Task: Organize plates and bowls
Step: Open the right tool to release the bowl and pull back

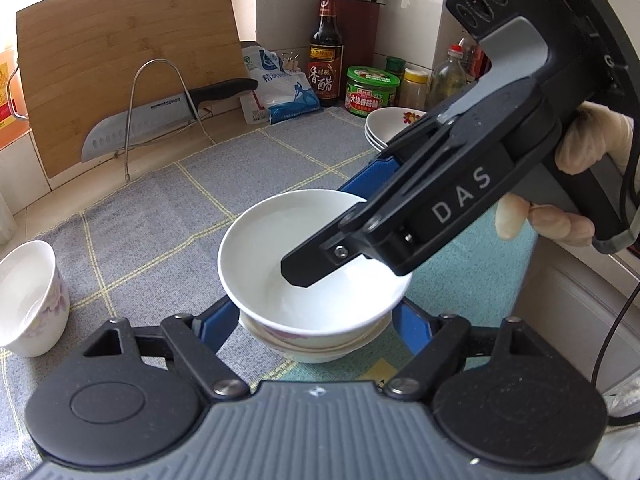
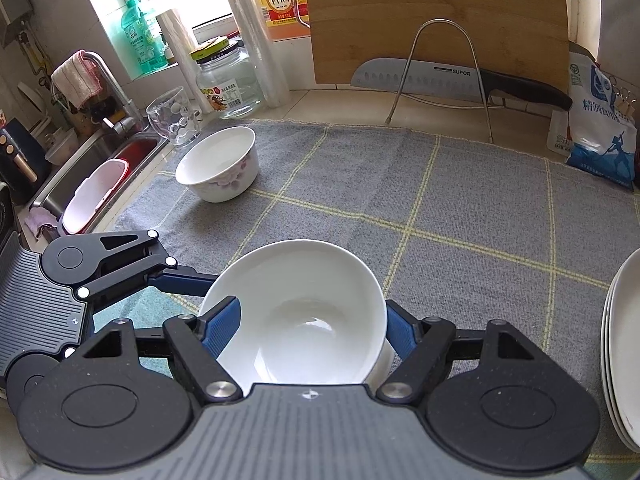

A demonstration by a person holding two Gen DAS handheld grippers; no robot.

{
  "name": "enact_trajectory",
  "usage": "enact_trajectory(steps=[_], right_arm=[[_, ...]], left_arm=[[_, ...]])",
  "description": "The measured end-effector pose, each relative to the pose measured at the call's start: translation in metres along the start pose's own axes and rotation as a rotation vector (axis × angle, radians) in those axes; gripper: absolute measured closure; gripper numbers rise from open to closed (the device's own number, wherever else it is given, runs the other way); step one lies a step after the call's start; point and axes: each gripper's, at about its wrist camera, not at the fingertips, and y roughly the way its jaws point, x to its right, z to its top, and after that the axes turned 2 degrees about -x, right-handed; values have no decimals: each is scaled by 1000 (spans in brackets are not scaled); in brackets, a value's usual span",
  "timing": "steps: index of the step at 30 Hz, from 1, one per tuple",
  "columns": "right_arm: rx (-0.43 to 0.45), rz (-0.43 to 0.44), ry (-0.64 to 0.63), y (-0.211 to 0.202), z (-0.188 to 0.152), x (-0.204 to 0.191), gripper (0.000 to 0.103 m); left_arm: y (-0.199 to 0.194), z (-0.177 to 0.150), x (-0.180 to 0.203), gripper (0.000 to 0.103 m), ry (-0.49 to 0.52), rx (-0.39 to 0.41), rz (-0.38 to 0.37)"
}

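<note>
A stack of white bowls (image 1: 316, 276) with a pink flower pattern stands on the grey checked cloth (image 1: 160, 216). My left gripper (image 1: 316, 320) is open, one finger on each side of the stack's lower bowls. My right gripper (image 1: 340, 224) reaches over the top bowl (image 2: 296, 312), with one finger inside it and one outside its far wall; whether the fingers pinch the wall is unclear. In the right wrist view its blue pads (image 2: 220, 328) flank the bowl. A single flowered bowl (image 2: 218, 164) stands at the cloth's left (image 1: 28, 300). A stack of white plates (image 2: 624, 348) sits right (image 1: 392, 126).
A knife (image 2: 440, 78) rests on a wire rack before a wooden cutting board (image 2: 436, 20). Bottles and jars (image 1: 372, 90) and a salt bag (image 1: 280, 88) line the back wall. A sink (image 2: 92, 176) with dishes lies left, beside a glass jar (image 2: 228, 80).
</note>
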Motion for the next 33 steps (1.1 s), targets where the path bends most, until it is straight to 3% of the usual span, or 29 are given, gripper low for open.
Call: enact_trajectory(steps=[24,28,33], right_arm=[[-5,-17,-5,9,0,2,21],[16,-38,-22,6,-1,0,9],[34,-76,-38,2,-3,-2,3]], left_arm=[[8,0,-1,17,14,-18,8],[8,1,-3,14,9,-17,5],[6,0,-2,14,15,-13,2]])
